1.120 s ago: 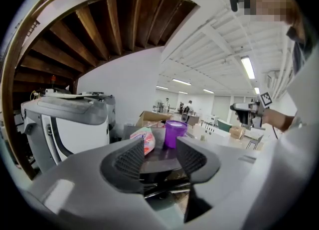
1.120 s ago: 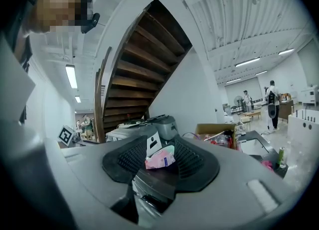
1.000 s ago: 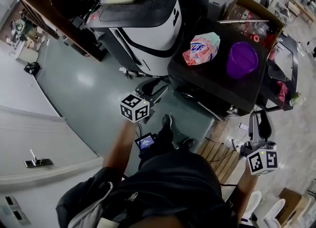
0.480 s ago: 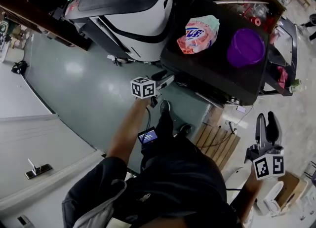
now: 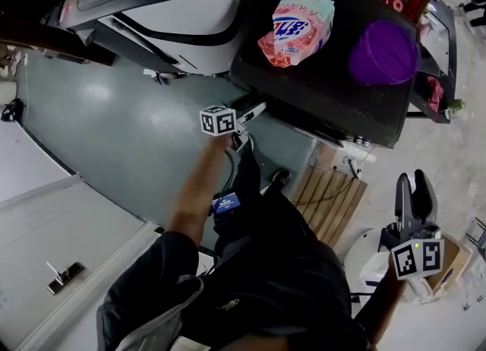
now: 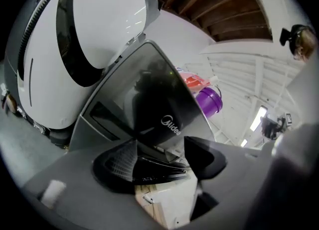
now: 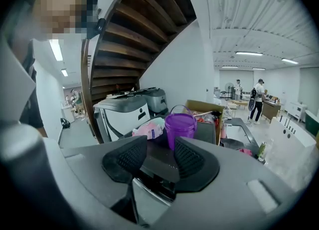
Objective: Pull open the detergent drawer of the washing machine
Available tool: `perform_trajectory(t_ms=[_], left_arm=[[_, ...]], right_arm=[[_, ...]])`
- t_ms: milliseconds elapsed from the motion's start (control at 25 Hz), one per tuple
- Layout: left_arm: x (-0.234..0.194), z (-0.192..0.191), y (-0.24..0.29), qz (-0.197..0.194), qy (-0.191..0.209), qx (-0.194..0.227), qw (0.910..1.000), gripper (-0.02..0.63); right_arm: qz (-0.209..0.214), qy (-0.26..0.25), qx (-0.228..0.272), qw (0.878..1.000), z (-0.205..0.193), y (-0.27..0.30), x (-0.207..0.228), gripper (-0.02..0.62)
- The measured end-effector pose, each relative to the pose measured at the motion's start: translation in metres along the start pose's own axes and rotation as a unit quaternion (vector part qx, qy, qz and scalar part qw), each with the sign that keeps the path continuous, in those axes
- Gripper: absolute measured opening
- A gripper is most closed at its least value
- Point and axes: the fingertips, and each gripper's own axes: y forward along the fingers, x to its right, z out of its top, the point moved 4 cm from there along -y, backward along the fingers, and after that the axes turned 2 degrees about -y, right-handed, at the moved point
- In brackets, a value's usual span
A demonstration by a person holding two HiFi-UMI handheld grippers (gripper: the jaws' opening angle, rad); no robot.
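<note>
The black washing machine (image 5: 304,87) stands at the upper right of the head view, with its front edge facing me. My left gripper (image 5: 247,114) is low at the machine's front left corner. In the left gripper view its jaws (image 6: 162,160) are opening. The top edge of the machine's dark front panel (image 6: 154,149) shows in the gap, and the pads do not press on it. I cannot make out the drawer's outline. My right gripper (image 5: 414,190) hangs far off at the lower right, open and empty (image 7: 160,158), pointing toward the machine (image 7: 204,132).
A pink detergent bag (image 5: 298,24) and a purple bucket (image 5: 383,52) sit on the washer's top. A white-and-black machine (image 5: 171,7) stands to its left. A wooden pallet (image 5: 332,201) lies by my feet. A white door (image 5: 61,243) is at the left. People stand far back (image 7: 259,97).
My left gripper has dropped and gone forward to the washer's front left corner, and its jaws have opened. The right gripper has sunk a little at my side.
</note>
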Motion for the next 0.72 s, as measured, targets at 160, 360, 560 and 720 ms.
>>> perform_trajectory(t_ms=[160,360,560,720], left_arm=[[-0.001,0.004,0.013,-0.059,-0.015,0.045,0.9971,0.363],[-0.002,0.015,0.015,-0.176,-0.109,0.128,0.9699,0.428],[-0.01,0.021,0.011,-0.253,-0.258,0.308,0.88,0.413],[-0.012,0.02,0.009,-0.252,-0.263,0.309,0.8784,0.397]], right_arm=[[0.0,0.003,-0.033,0.999,-0.015,0.015,-0.005,0.15],[0.007,0.003,-0.075,0.997,-0.035,0.033,-0.013,0.15],[0.023,0.008,-0.119,0.993,-0.058,0.054,-0.027,0.15],[0.017,0.013,-0.136,0.99,-0.065,0.059,-0.03,0.15]])
